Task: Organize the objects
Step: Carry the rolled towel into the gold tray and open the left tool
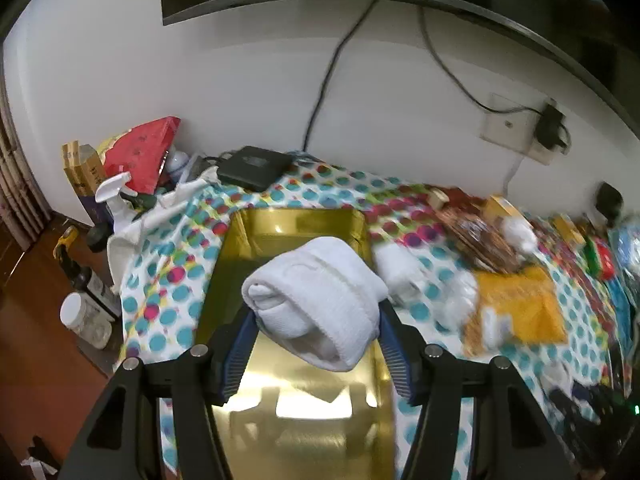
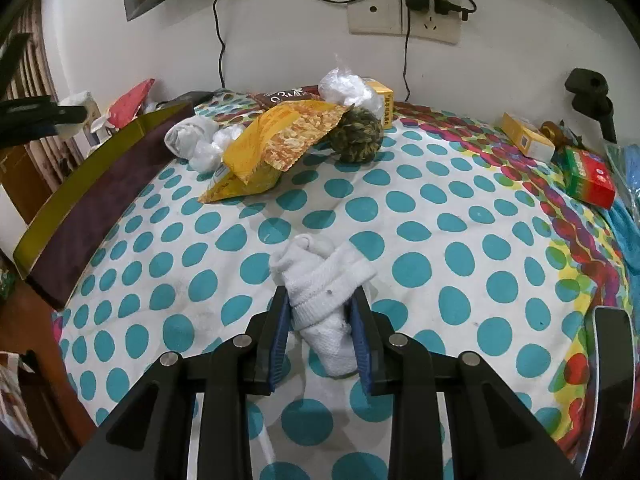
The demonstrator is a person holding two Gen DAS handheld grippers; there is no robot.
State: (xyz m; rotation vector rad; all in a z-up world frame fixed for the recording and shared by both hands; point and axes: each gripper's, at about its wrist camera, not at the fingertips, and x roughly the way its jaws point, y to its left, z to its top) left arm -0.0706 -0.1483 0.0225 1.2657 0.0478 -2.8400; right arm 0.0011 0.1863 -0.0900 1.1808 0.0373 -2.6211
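Above the gold tray [image 1: 256,236], the left tool [image 1: 316,322] pinches a rolled white sock [image 1: 316,300].

Snack packets and white bundles [image 1: 516,236] right of the shiny gold rectangular tray [image 1: 296,224] smeared by blur, tray's near end cut off at the bottom edge, its floor partly hidden behind a rolled white sock [image 1: 316,304]

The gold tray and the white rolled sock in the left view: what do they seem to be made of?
The tray looks like card or thin metal with a glossy gold finish; it mirrors light and the left tool like foil, so which one is unclear. The sock held in that tool looks like soft knitted cotton, matte, with ribbed texture at the cuff.
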